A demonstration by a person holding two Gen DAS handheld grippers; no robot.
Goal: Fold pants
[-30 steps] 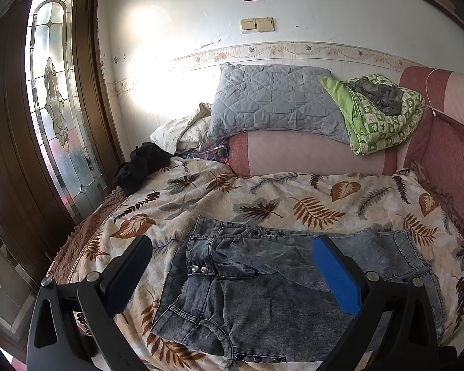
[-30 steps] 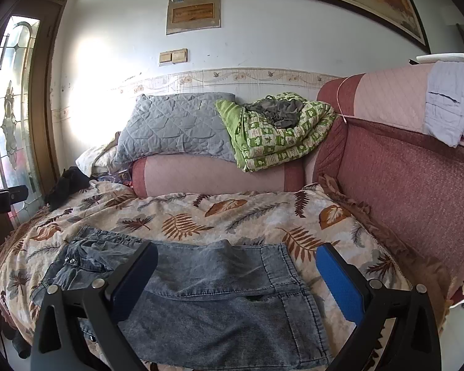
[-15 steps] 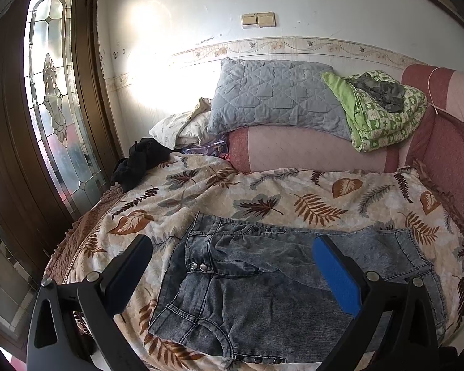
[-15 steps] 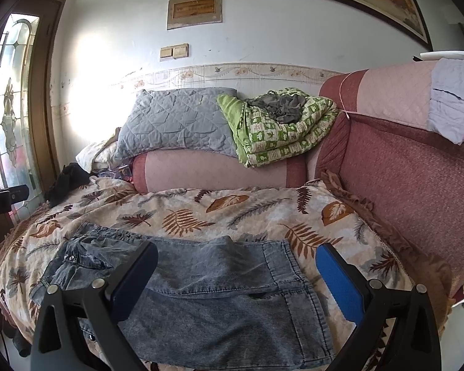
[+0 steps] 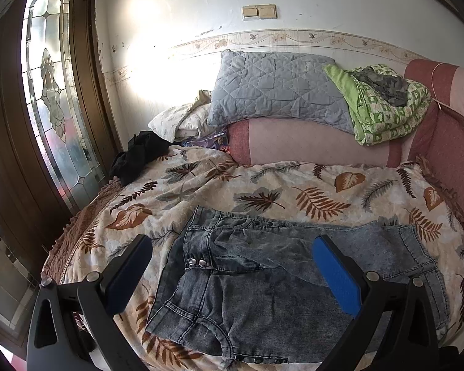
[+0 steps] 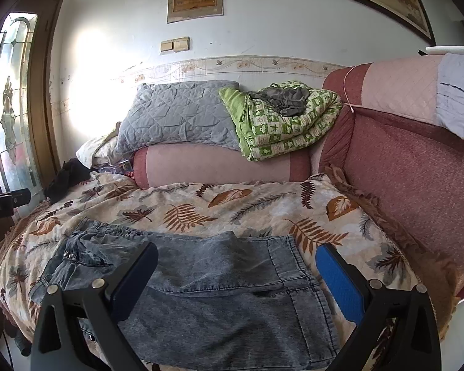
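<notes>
The denim pants lie flat on the leaf-print bedspread. Left gripper and right gripper hover above, fingers wide apart, holding nothing.

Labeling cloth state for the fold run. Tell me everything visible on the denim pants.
The denim pants are grey-blue acid-washed jeans lying flat across the leaf-print bedspread, waistband toward the window side and leg hems toward the red sofa back. Metal snap buttons show at the fly, with more along the near edge. The legs lie side by side, slightly rumpled near the waist. Both claws hover open above them; neither touches.
</notes>
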